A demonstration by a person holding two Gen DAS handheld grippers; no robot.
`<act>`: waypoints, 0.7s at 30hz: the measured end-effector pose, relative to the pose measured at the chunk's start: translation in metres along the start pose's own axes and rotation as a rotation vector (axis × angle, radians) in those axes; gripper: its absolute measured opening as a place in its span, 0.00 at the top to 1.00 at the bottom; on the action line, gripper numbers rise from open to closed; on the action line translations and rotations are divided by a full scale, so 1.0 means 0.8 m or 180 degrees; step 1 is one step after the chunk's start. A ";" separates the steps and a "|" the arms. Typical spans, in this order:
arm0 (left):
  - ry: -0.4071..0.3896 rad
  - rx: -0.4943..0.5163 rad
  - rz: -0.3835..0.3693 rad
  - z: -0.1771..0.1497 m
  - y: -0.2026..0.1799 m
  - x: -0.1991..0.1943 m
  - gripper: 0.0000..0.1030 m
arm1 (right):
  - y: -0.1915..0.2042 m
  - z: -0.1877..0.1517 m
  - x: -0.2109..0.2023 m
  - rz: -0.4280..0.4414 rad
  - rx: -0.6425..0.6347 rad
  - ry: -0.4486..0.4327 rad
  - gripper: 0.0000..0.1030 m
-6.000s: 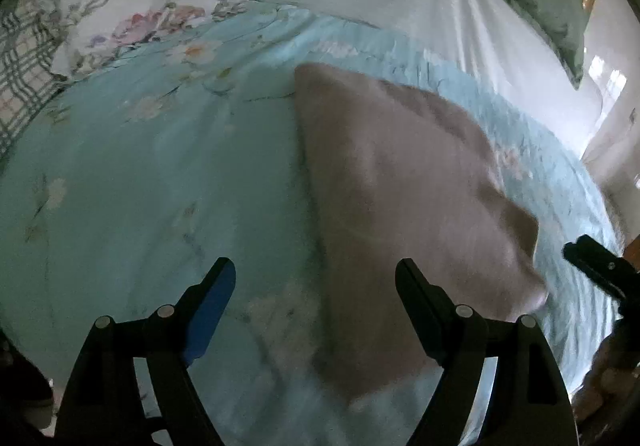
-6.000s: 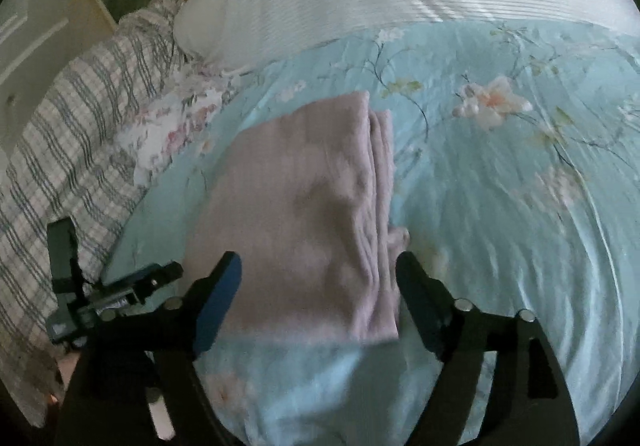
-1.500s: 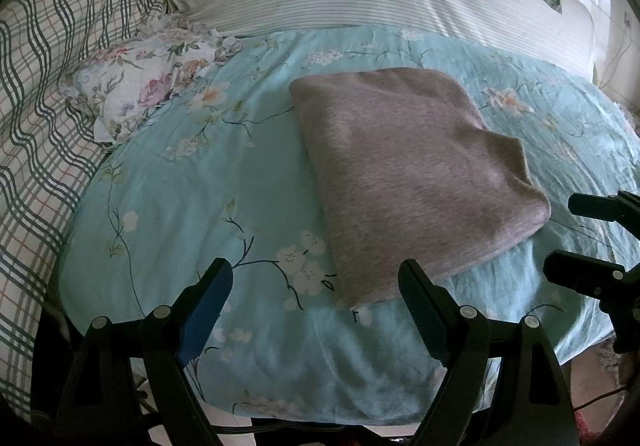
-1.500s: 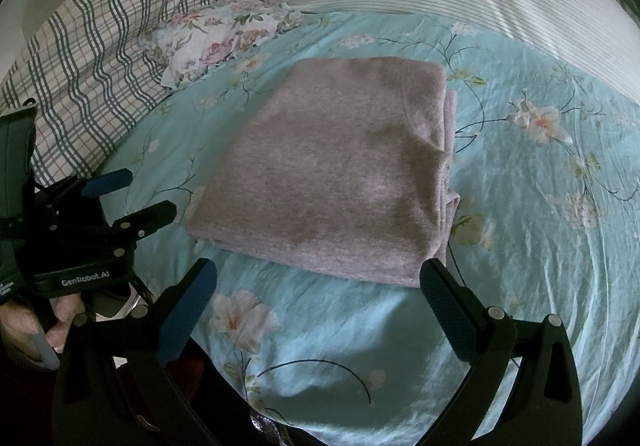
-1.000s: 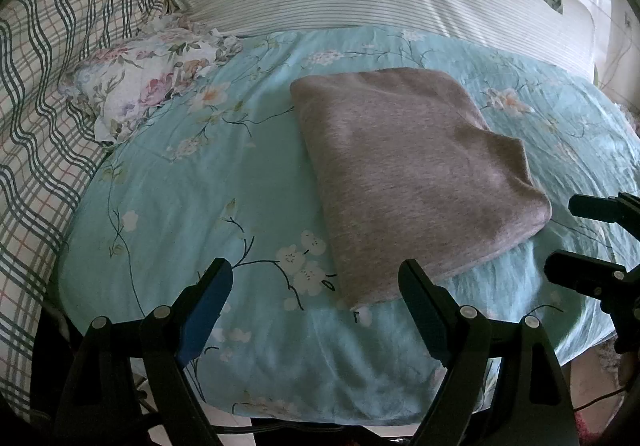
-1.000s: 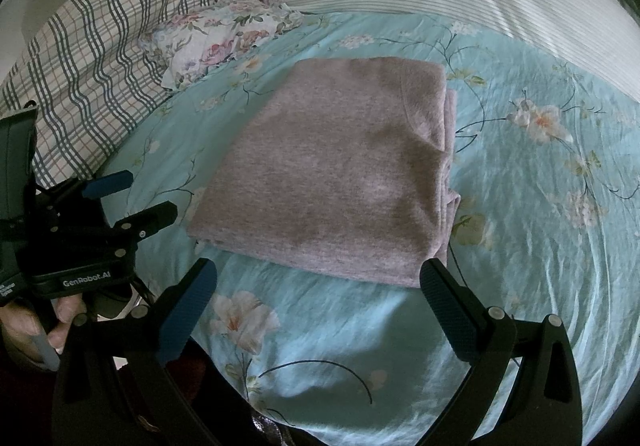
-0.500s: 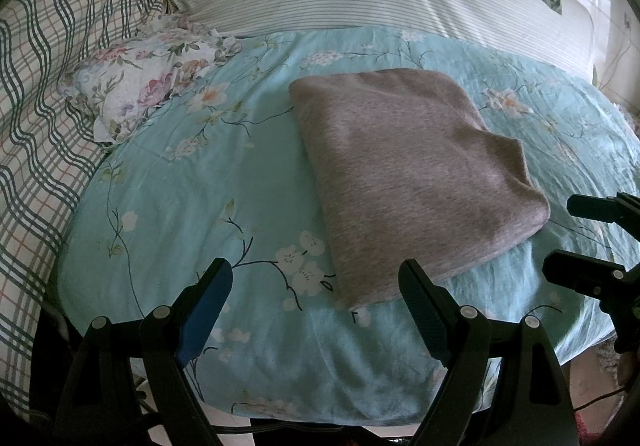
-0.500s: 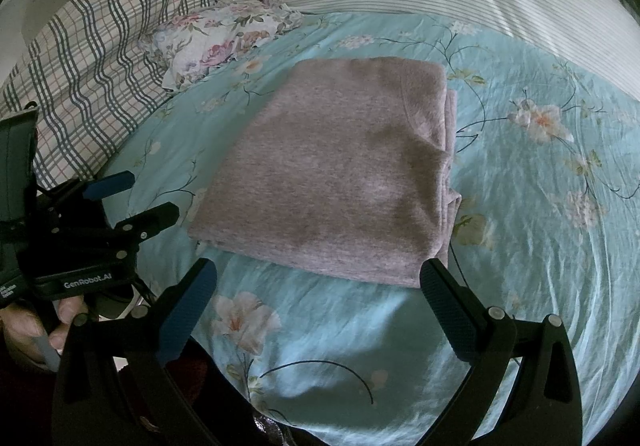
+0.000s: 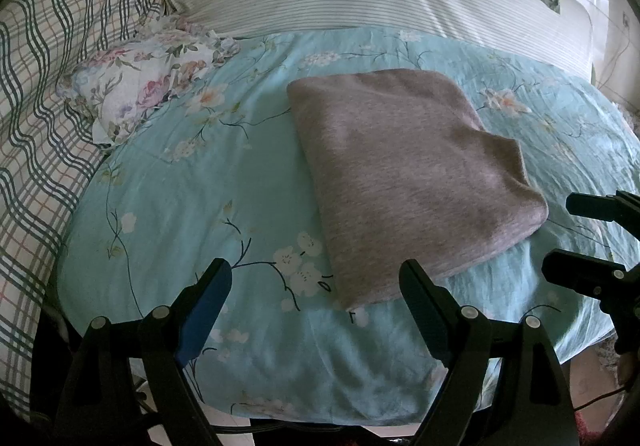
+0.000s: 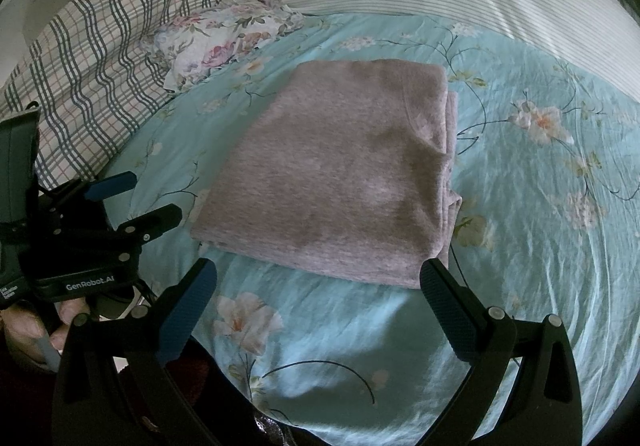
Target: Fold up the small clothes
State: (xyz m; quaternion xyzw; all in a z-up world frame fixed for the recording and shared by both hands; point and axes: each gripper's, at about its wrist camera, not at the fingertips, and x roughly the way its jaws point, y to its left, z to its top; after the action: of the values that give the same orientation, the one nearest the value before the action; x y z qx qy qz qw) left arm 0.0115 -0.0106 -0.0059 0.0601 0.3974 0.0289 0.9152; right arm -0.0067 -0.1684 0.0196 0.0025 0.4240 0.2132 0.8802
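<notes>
With the left gripper (image 9: 316,284) and right gripper (image 10: 318,282) both spread wide and empty, the folded garment (image 10: 340,170) lay on the bedsheet (image 10: 540,206), where a careless nudge could have loosened its stacked right-hand edges.

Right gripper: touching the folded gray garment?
Apart. In the right wrist view the right gripper is open and empty, and a strip of teal floral sheet shows between the blue-padded fingertip and the folded gray garment.
</notes>
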 end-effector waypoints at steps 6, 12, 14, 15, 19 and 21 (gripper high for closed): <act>-0.0002 0.0011 -0.0011 0.004 -0.003 0.001 0.16 | 0.005 0.003 -0.002 -0.0013 0.0006 -0.0014 0.01; -0.0004 0.0014 -0.0024 0.006 -0.004 0.001 0.16 | 0.005 0.007 -0.004 -0.0017 0.0006 -0.0021 0.01; 0.0001 0.0016 -0.0020 0.007 -0.005 0.001 0.16 | 0.006 0.007 -0.004 -0.0019 0.0007 -0.0020 0.01; 0.0003 0.0017 -0.0024 0.008 -0.005 0.002 0.16 | 0.006 0.006 -0.004 -0.0020 0.0008 -0.0021 0.01; 0.0007 0.0006 -0.0031 0.008 -0.004 0.002 0.16 | 0.006 0.008 -0.004 -0.0022 0.0013 -0.0022 0.01; 0.0006 0.0007 -0.0025 0.009 -0.003 0.002 0.16 | 0.003 0.012 -0.005 -0.0015 0.0013 -0.0023 0.01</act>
State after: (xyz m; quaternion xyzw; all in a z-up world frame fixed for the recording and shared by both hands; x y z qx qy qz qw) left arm 0.0182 -0.0135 -0.0027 0.0595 0.3986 0.0249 0.9148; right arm -0.0023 -0.1662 0.0292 0.0041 0.4212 0.2101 0.8823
